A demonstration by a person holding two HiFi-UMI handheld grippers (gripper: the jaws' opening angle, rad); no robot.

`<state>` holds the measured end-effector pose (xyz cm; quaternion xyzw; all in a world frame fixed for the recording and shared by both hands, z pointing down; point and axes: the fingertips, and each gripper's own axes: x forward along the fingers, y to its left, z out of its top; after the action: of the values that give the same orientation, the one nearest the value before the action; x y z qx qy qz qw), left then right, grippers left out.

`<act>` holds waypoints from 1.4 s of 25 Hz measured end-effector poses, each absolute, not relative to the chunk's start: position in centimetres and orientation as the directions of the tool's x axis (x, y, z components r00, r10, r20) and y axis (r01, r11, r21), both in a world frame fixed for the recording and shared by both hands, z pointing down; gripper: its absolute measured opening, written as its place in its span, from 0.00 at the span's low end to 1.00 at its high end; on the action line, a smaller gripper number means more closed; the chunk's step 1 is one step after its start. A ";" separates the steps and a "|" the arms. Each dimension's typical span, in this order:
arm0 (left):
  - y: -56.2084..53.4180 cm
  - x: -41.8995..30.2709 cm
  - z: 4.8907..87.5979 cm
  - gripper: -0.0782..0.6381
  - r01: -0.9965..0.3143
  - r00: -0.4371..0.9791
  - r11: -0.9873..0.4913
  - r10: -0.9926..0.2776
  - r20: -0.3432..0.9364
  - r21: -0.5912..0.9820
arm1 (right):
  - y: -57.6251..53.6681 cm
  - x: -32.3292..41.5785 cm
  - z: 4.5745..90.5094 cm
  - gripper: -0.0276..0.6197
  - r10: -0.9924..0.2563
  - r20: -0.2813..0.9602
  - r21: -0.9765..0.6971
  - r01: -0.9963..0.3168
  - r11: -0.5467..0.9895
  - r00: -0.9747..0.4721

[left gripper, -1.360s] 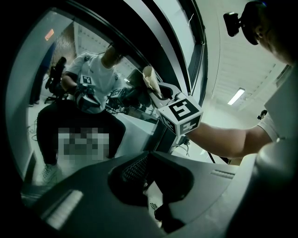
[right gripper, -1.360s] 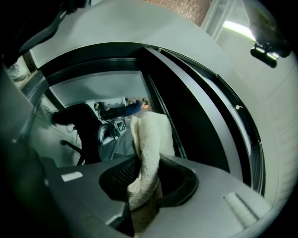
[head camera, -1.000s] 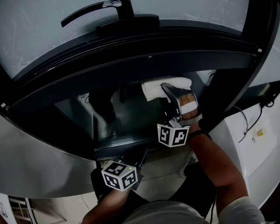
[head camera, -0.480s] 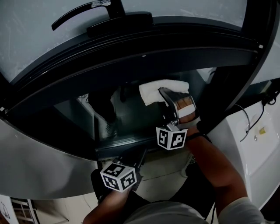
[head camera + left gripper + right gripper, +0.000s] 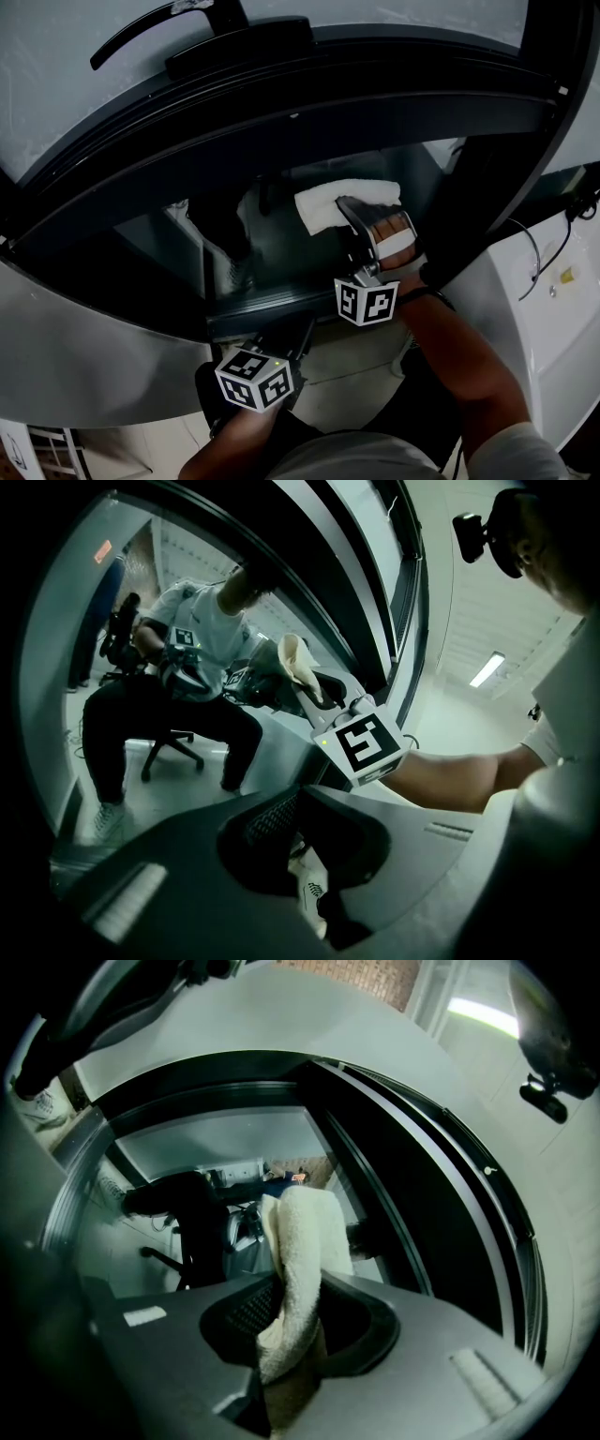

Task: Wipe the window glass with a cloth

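A white cloth (image 5: 339, 199) is pressed against the lower window glass (image 5: 272, 253), just under the dark curved frame bar (image 5: 281, 122). My right gripper (image 5: 364, 223) is shut on it. In the right gripper view the cloth (image 5: 305, 1237) rises folded from between the jaws of that gripper (image 5: 291, 1340), its top against the glass (image 5: 216, 1147). My left gripper (image 5: 292, 339) hangs lower, below the pane's bottom edge, away from the cloth. In the left gripper view that gripper (image 5: 295, 841) is shut on nothing, and the cloth (image 5: 295, 660) shows further ahead.
A black window handle (image 5: 159, 28) sticks out at the top left of the upper frame. A dark upright post (image 5: 487, 178) borders the pane on the right. Beyond the post lies a white surface (image 5: 525, 319) with a thin cable (image 5: 527, 253). The glass reflects a seated person (image 5: 202, 630).
The right gripper and the cloth have shifted slightly left and down in the head view while staying on the lower pane. The left gripper has hardly moved.
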<state>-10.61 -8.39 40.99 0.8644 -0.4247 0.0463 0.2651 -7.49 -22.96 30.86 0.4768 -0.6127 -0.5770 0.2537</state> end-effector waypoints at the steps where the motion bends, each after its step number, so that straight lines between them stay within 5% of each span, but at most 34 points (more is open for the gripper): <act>1: -8.4 -10.6 41.1 0.13 -0.760 0.634 -0.498 -0.710 0.307 0.419 | -22.9 -7.5 31.1 0.18 -0.876 -0.238 0.950 -0.290 -0.119 -0.419; 35: -9.2 -10.5 43.8 0.13 -0.777 0.618 -0.470 -0.695 0.368 0.418 | -22.6 -8.2 39.3 0.18 -0.870 -0.139 0.973 -0.227 -0.032 -0.473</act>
<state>-10.51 -9.17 43.75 0.8542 -0.4308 0.0735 0.2818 -8.18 -22.60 39.30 0.4306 -0.6369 -0.5751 0.2797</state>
